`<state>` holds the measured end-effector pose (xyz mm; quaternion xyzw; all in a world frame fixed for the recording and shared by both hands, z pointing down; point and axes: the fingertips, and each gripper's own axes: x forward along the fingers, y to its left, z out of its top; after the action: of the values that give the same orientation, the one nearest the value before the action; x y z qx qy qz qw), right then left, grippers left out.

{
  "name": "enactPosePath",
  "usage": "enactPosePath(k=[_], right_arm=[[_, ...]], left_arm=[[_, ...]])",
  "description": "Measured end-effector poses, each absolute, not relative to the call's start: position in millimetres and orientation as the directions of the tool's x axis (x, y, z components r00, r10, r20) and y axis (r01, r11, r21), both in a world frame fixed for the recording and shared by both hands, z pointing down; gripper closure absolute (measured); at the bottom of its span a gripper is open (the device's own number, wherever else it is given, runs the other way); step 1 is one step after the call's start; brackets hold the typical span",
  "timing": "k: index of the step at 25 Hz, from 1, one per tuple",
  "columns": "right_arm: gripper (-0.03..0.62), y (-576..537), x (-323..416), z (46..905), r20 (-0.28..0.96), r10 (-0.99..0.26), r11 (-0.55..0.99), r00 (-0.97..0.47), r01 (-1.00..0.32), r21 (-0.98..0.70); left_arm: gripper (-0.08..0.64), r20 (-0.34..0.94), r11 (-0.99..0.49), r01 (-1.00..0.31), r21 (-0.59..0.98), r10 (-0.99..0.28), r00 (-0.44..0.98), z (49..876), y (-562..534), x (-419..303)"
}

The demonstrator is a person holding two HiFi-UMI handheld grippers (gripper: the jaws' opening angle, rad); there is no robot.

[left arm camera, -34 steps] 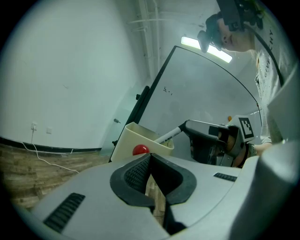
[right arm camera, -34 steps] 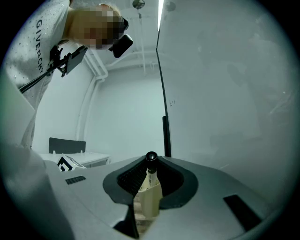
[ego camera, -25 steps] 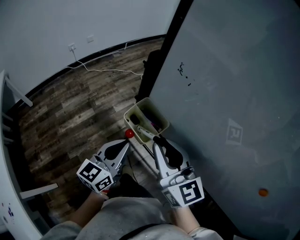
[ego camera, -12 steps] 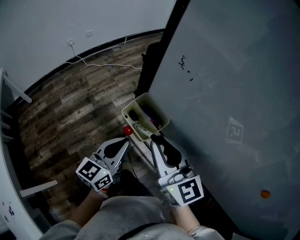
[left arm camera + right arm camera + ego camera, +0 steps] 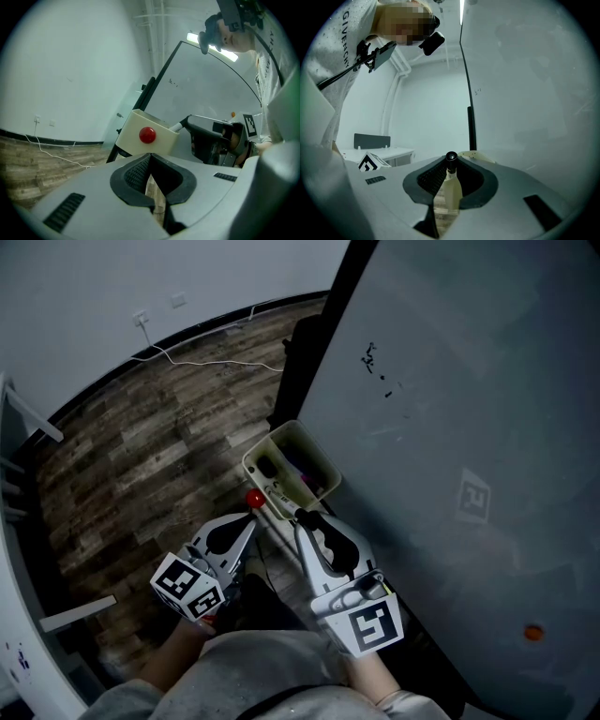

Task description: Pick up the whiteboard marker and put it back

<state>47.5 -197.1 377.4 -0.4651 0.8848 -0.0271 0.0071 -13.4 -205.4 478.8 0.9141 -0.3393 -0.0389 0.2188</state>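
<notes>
The whiteboard marker (image 5: 449, 185), white with a black end (image 5: 451, 157), sits between the jaws of my right gripper (image 5: 450, 164), which is shut on it. In the head view the marker (image 5: 284, 504) sticks out of the right gripper (image 5: 302, 517) toward a cream bin (image 5: 319, 448) hung at the whiteboard's lower edge. My left gripper (image 5: 250, 521) hovers just left of it, jaws shut with nothing between them (image 5: 150, 157). It points at the bin (image 5: 136, 126) and the red knob (image 5: 147, 135) on its front.
The big grey whiteboard (image 5: 450, 427) fills the right side, with a black frame (image 5: 319, 343), an orange magnet (image 5: 533, 633) and small marks (image 5: 372, 357). Dark items lie inside the bin. A white cable (image 5: 206, 360) runs over the wooden floor, and white furniture (image 5: 19, 521) stands at left.
Both grippers keep their places and grips; only the head view has shifted slightly.
</notes>
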Motion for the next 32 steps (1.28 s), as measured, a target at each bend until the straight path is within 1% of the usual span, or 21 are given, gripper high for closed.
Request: enactPosePath(k=[11,32], right_arm=[[0.514,-198.0,43.8,380.9,0.030,-0.823,0.566,-0.567,-0.824,-0.028],[0.512,-193.5,38.6,384.8,0.029,-0.814,0.578,-0.580,-0.815,-0.041]], left_arm=[[0.545,0.084,-0.673,-0.600,0.433,-0.632,0.770,482.5,-203.7,-11.0],[0.546,0.093,-0.664,-0.609,0.435,-0.639,0.763,482.5,-197.4,-15.6]])
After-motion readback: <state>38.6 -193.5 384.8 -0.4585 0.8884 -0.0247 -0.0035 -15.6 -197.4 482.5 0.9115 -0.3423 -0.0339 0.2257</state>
